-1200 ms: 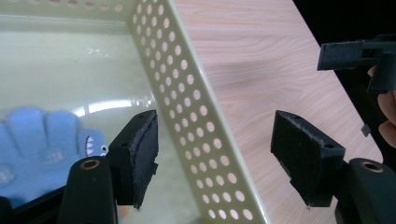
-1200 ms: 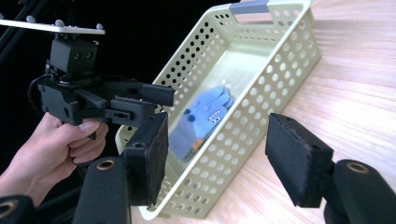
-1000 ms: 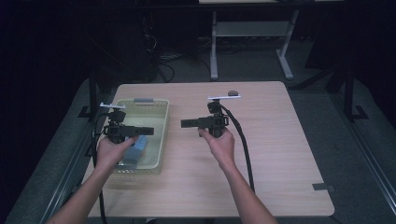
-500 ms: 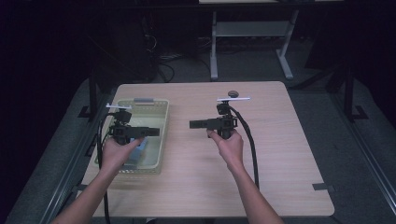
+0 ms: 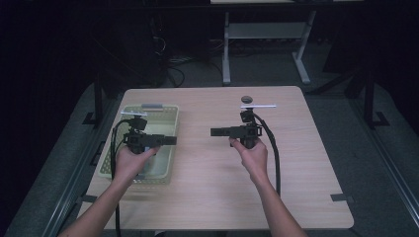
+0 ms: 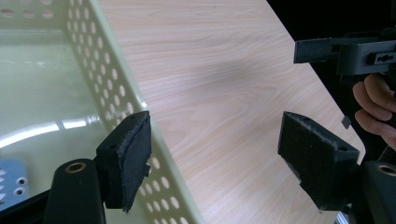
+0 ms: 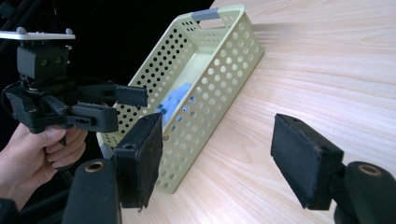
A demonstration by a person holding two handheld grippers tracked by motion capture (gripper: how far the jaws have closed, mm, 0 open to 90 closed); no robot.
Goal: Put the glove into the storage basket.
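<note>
2 open claws, 1 basket.

pale green basket on wooden table — blue item inside.

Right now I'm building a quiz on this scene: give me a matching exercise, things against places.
Things:
1. basket
2. blue object
3. left gripper
4. right gripper

Places:
A. above bare wood near the table's middle
B. inside the basket
C. over the basket's right rim
D. on the table's left part

Pairs: 1-D, 2-B, 3-C, 4-A
</note>
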